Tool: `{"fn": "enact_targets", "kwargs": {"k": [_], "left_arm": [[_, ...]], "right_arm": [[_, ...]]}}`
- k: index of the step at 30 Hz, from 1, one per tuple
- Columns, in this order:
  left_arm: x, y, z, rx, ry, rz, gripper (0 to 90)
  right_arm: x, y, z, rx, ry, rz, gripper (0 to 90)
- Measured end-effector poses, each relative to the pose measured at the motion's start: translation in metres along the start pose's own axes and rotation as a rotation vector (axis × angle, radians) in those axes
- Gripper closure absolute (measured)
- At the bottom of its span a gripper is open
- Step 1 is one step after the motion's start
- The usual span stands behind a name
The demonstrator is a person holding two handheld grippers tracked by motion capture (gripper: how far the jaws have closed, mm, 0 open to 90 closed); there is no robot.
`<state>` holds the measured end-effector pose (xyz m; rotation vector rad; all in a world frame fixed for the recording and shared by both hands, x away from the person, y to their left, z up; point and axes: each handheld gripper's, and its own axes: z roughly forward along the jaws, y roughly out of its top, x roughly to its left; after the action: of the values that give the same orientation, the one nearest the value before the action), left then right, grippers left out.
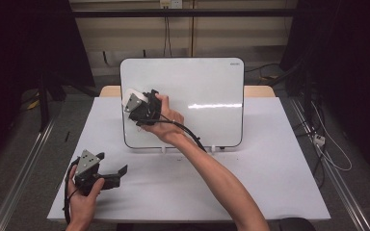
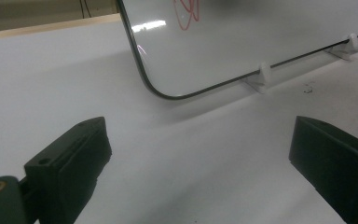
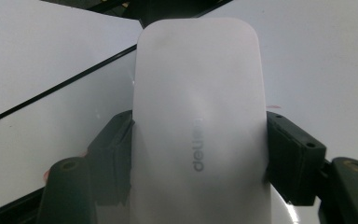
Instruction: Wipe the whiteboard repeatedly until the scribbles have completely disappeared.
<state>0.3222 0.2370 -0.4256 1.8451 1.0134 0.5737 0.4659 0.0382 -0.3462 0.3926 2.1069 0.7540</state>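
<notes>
A white eraser point(image 3: 198, 126) is clamped in the right gripper point(image 1: 142, 107) and pressed to the whiteboard point(image 1: 207, 86) at its upper left. Red scribbles point(image 2: 189, 11) are seen there, so erasing seems unfinished. The left gripper point(image 1: 107, 174), jaws apart, is rested lower left on the worktop point(image 1: 270, 159).

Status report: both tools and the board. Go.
Right tool shut on white plastic eraser, held at the upright white whiteboard's upper left. Left tool open, empty, low over the white table. Red scribble on board. Nothing blocking.

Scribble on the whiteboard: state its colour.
Red; the scribble on the whiteboard shows best in the left gripper view.
</notes>
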Motion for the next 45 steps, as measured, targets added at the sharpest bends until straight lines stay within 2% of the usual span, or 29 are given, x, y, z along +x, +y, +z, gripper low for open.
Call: {"fn": "enact_targets", "kwargs": {"k": [5, 7, 12, 14, 17, 25, 36, 42, 45], "left_arm": [[0.0, 0.0, 0.0, 0.0, 0.001, -0.003, 4.8], [0.001, 0.0, 0.0, 0.001, -0.002, -0.002, 4.8], [0.001, -0.001, -0.001, 0.003, 0.001, -0.006, 4.8], [0.002, 0.0, -0.001, 0.004, 0.0, -0.006, 4.8], [0.002, 0.0, -0.001, 0.002, 0.0, -0.009, 4.8], [0.002, -0.001, -0.001, -0.002, 0.005, -0.01, 4.8], [0.001, 0.0, 0.0, 0.001, 0.002, -0.006, 4.8], [0.001, 0.0, 0.0, 0.004, -0.002, -0.006, 4.8], [0.0, 0.0, 0.001, 0.004, -0.003, -0.004, 4.8]], "right_arm": [[-0.009, 0.0, -0.001, 0.005, -0.004, 0.009, 31.4], [-0.015, -0.001, -0.002, 0.001, -0.01, 0.036, 31.5], [-0.025, -0.001, -0.003, 0.009, -0.019, 0.04, 31.4], [-0.032, -0.001, -0.004, 0.004, -0.034, 0.064, 31.4], [-0.036, -0.001, -0.004, 0.008, -0.035, 0.071, 31.5], [-0.055, 0.0, -0.006, 0.008, -0.077, 0.12, 31.4], [-0.052, 0.001, -0.007, 0.018, -0.1, 0.106, 31.4], [-0.044, -0.002, -0.006, 0.011, -0.092, 0.102, 31.4], [-0.039, -0.002, -0.005, 0.015, -0.08, 0.084, 31.4]]}}
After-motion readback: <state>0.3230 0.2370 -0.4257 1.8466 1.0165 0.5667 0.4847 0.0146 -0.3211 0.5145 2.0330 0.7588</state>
